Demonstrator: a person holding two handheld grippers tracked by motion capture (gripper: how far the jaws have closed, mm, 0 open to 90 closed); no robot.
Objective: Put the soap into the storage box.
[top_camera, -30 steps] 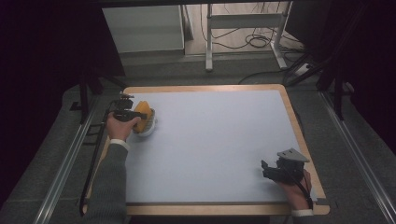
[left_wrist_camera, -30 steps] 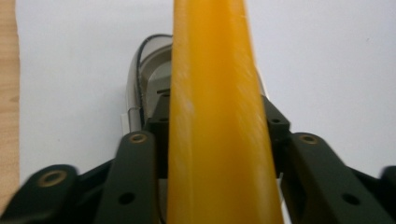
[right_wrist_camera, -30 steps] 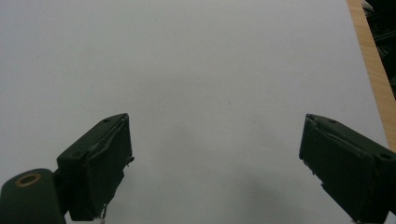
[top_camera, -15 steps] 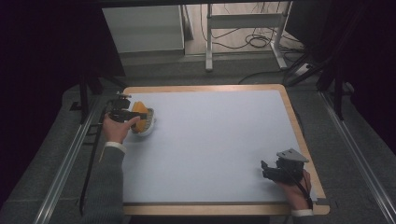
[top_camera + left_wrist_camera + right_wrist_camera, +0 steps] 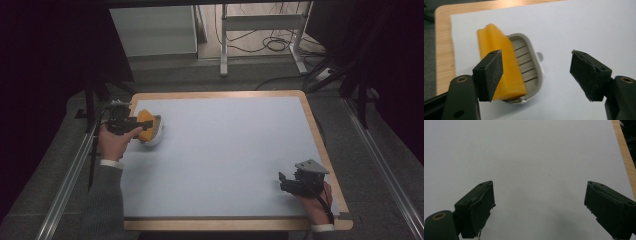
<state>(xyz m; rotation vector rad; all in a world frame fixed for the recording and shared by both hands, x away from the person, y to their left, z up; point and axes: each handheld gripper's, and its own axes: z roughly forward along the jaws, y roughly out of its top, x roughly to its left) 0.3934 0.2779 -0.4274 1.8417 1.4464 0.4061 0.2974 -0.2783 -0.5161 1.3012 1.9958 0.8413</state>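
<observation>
An orange soap bar [image 5: 499, 62] lies tilted in a small grey slatted soap dish [image 5: 530, 67] at the table's far left; in the high view the soap [image 5: 146, 125] and the dish [image 5: 156, 136] sit beside a hand. My left gripper [image 5: 536, 72] hovers just behind the dish, open, its left jaw in front of the soap and nothing between the jaws. From above, the left gripper [image 5: 127, 125] is at the dish's left side. My right gripper [image 5: 539, 207] is open over bare white surface; it rests near the front right corner [image 5: 290, 182].
A white mat [image 5: 225, 150] covers a wooden-edged table [image 5: 320, 145]. Metal rails run along both sides of the table. A metal frame and cables stand on the floor beyond the far edge.
The left hand and gripper have drawn back slightly toward the table's left edge from the soap dish. The right gripper has stayed in place.
</observation>
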